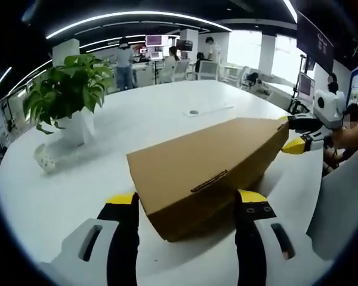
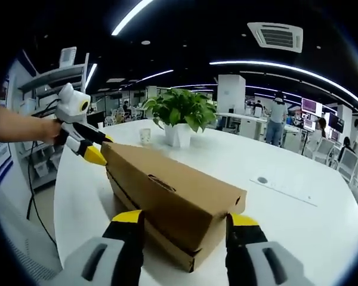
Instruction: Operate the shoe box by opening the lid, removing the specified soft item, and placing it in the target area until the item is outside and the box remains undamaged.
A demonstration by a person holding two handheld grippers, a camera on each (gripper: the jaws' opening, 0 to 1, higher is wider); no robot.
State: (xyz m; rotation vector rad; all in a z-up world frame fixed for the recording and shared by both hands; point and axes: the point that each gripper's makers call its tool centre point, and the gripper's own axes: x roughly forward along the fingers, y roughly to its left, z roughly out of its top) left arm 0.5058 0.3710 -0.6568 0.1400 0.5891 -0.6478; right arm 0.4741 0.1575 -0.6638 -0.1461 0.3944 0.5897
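Note:
A brown cardboard shoe box (image 1: 203, 155) with its lid down lies on the white round table (image 1: 167, 113). In the left gripper view my left gripper (image 1: 186, 199) straddles the near end, its yellow-tipped jaws pressed against both sides. At the far end my right gripper (image 1: 289, 132) clasps the box. The right gripper view shows the same box (image 2: 167, 185) from the other end. There my right gripper (image 2: 185, 217) holds the near end between its jaws. My left gripper (image 2: 101, 146), in a person's hand (image 2: 48, 128), grips the far corner. The box's contents are hidden.
A potted plant (image 1: 68, 89) (image 2: 180, 110) stands on the table beside a small white cup (image 1: 45, 159) (image 2: 145, 136). A round cable port (image 1: 194, 111) (image 2: 262, 179) sits in the tabletop. Desks, chairs and people fill the office behind.

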